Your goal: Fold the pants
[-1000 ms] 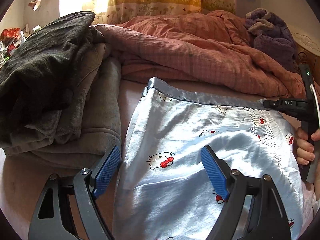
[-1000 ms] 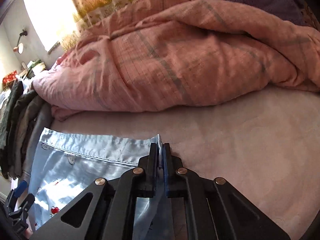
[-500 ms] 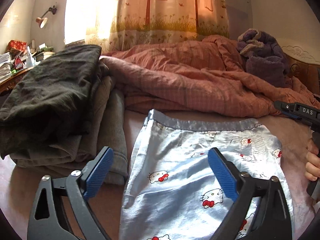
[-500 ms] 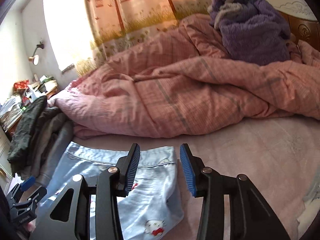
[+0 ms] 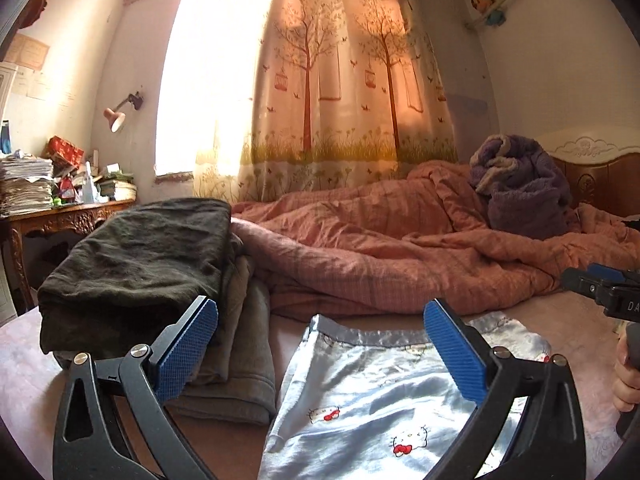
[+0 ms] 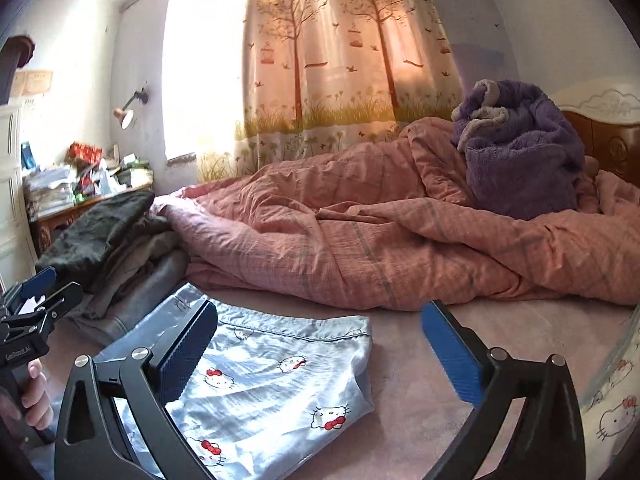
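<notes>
My left claw (image 5: 320,354) and my right claw (image 6: 318,354) both stand spread as wide as they go, with nothing gripped. The right one's jaws have just been opening, and no cloth is between them now; the left reached its full spread a moment sooner.

The pale blue satin pants (image 6: 280,380), printed with little cat faces, lie flat on the bed (image 6: 500,320), folded into a compact panel, waistband edge towards the pink quilt (image 6: 380,240). They sit just beside the stack of folded dark clothes (image 5: 140,272), on the side away from the cluttered desk (image 5: 68,216). I judge that placement is deliberate: the pile is where finished pieces go.

Both claws hover above the pants' near edge, pointing nearly level towards the quilt, which reads to me as letting go after a fold. The fold looks largely done, perhaps one more halving or a lift onto the stack left.
</notes>
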The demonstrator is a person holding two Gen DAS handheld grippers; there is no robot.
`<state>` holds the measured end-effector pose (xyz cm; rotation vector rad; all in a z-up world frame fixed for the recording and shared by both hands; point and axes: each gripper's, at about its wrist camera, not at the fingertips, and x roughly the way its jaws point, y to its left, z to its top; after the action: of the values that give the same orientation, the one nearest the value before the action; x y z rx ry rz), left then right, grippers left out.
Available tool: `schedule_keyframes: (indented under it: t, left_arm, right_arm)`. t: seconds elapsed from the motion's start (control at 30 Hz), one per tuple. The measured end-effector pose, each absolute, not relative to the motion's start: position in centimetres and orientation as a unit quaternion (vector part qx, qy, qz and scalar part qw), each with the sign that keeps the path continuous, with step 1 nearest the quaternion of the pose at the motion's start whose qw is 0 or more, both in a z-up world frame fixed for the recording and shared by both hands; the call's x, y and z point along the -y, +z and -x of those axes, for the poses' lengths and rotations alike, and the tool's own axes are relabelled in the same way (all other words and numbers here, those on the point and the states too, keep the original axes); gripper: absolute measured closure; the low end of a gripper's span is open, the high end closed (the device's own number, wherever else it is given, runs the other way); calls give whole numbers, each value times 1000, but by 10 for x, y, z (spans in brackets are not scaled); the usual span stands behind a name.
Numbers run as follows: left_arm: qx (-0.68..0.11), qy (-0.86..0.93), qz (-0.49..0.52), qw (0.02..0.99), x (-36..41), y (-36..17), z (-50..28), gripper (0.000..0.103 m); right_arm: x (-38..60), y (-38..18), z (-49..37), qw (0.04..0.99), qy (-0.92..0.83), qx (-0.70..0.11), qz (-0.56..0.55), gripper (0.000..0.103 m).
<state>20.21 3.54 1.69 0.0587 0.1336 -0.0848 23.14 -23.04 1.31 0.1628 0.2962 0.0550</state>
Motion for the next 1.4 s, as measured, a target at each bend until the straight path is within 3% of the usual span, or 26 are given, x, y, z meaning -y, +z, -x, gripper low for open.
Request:
schedule_keyframes:
  t: [0.17,0.37,0.47,0.6,0.8,0.93,1.0,1.07,1.17,1.33,1.37,1.4]
  left_arm:
    - [-42,-58,-30,997,-32,21,-194,0]
    - [-83,-81,-11,993,-38,29,-195,0]
    - [-81,-65,-16,994,-47,40,-172,0]
    - [-121,-55,-15,991,-66,36,-126,0]
    - [-252,-14,-22,967,-95,8,-80,1]
    - [-300,-30,-3,953,-109,-13,-63,7]
    - [-330,-43,26,942,-117,-24,-63,16]
    - [-358,-62,51,930,-120,-35,-65,19]
    - [-392,-80,80,913,-120,-48,-68,20]
    - [-396,-106,109,906,-113,-59,-68,24]
    - [-394,-102,106,907,-111,-59,-68,32]
    - [-394,-96,101,908,-109,-58,-68,47]
  right_arm:
    - [235,9,-228,991,-3,-117,-70,1]
    - [235,6,-237,979,54,-178,-82,1]
    - [225,13,-209,984,59,-157,-63,1]
    - [206,17,-159,973,100,-193,-73,1]
    - [191,8,-93,935,155,-275,-161,1]
    - [181,-9,-61,918,153,-308,-198,1]
    - [176,-24,-59,900,164,-337,-224,1]
    - [171,-38,-60,882,166,-369,-241,6]
    - [160,-59,-57,854,182,-408,-267,16]
    - [137,-71,-58,832,223,-427,-277,17]
    - [134,-70,-60,827,234,-428,-280,21]
    - [129,-72,-63,818,246,-434,-287,25]
